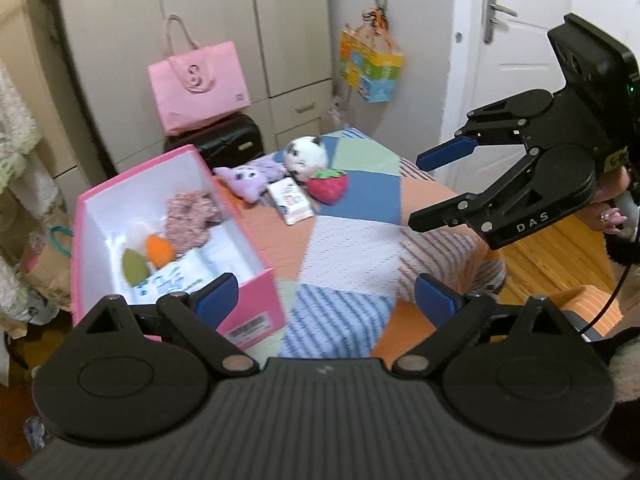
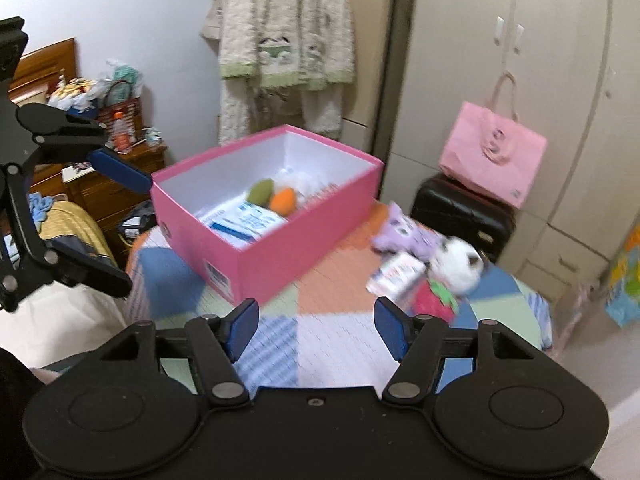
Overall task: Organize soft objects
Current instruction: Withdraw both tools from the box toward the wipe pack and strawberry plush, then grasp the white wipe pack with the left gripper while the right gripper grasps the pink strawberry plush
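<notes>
A pink box [image 1: 256,300] [image 2: 288,248] stands open on a patchwork-covered table [image 1: 352,248] [image 2: 328,336]. Inside lie a green sponge [image 1: 134,268] [image 2: 260,191], an orange sponge [image 1: 160,251] [image 2: 283,200], a pinkish knitted item [image 1: 190,216] and a paper packet [image 2: 244,220]. Outside the box lie a purple plush [image 1: 250,178] [image 2: 404,232], a black-and-white plush [image 1: 306,156] [image 2: 460,264], a strawberry plush [image 1: 328,186] [image 2: 434,300] and a tissue pack [image 1: 291,201] [image 2: 394,274]. My left gripper [image 1: 326,300] [image 2: 120,232] is open and empty above the table's near side. My right gripper [image 2: 316,328] [image 1: 418,190] is open and empty, right of the box.
A pink bag [image 1: 198,84] [image 2: 492,152] sits on a black suitcase [image 1: 232,140] [image 2: 460,212] by the wardrobe [image 1: 224,20]. A colourful bag [image 1: 370,64] hangs on the wall. A door [image 1: 516,40] is at the right. Fluffy clothing [image 2: 284,40] hangs behind the box. A wooden nightstand [image 2: 116,184] holds clutter.
</notes>
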